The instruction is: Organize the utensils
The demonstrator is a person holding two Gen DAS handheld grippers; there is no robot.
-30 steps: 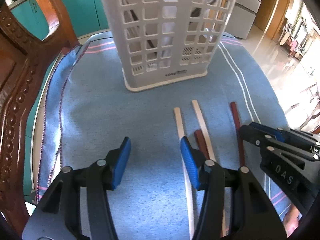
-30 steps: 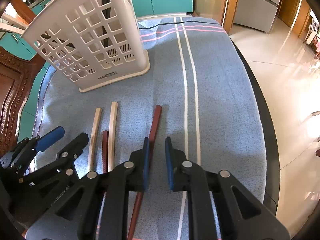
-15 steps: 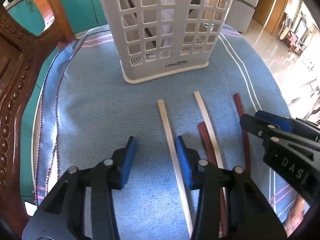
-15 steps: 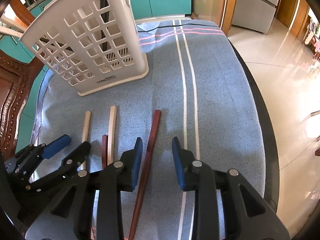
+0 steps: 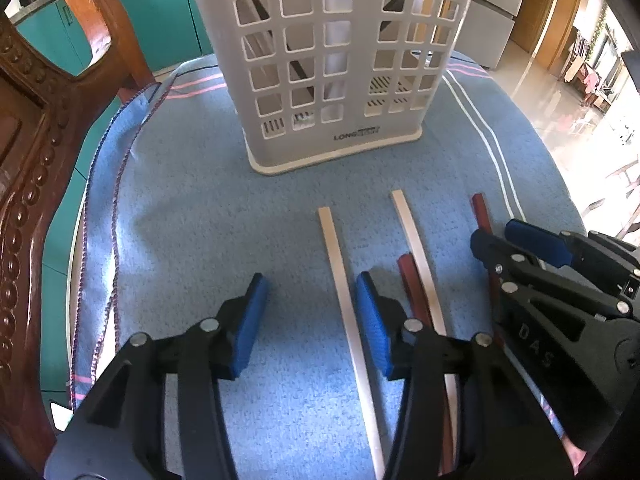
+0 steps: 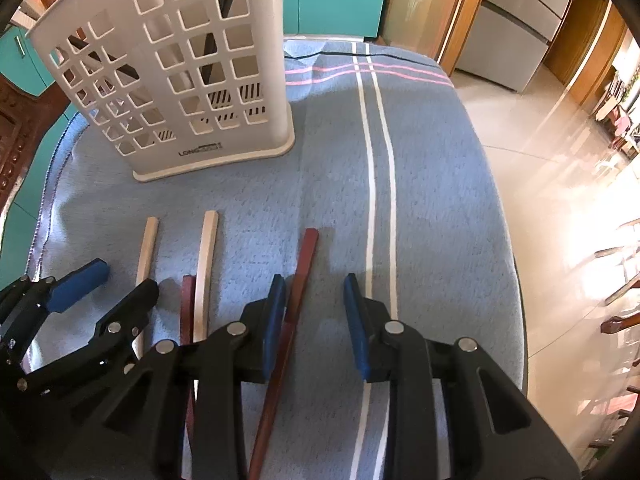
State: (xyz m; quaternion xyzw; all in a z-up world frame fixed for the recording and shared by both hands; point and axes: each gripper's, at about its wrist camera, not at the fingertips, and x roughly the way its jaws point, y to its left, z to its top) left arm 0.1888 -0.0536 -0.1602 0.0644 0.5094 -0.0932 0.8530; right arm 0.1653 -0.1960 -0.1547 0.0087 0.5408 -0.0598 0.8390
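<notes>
Your right gripper (image 6: 314, 320) has been spreading since a second ago and is now gaping, empty. Four sticks are lying before the white basket (image 5: 340, 60): two pale, two dark red. Your left gripper (image 5: 308, 320) is hovering low, released, straddling the leftmost pale stick (image 5: 340, 276).

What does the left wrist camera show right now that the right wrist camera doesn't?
Only the left wrist view shows the open left gripper head-on, one pale chopstick lying between its fingers.

Only the right wrist view shows the open right gripper head-on, one dark red chopstick beside its left finger.

Both show the white basket, four chopsticks on the blue cloth, and the other gripper from the side.
</notes>
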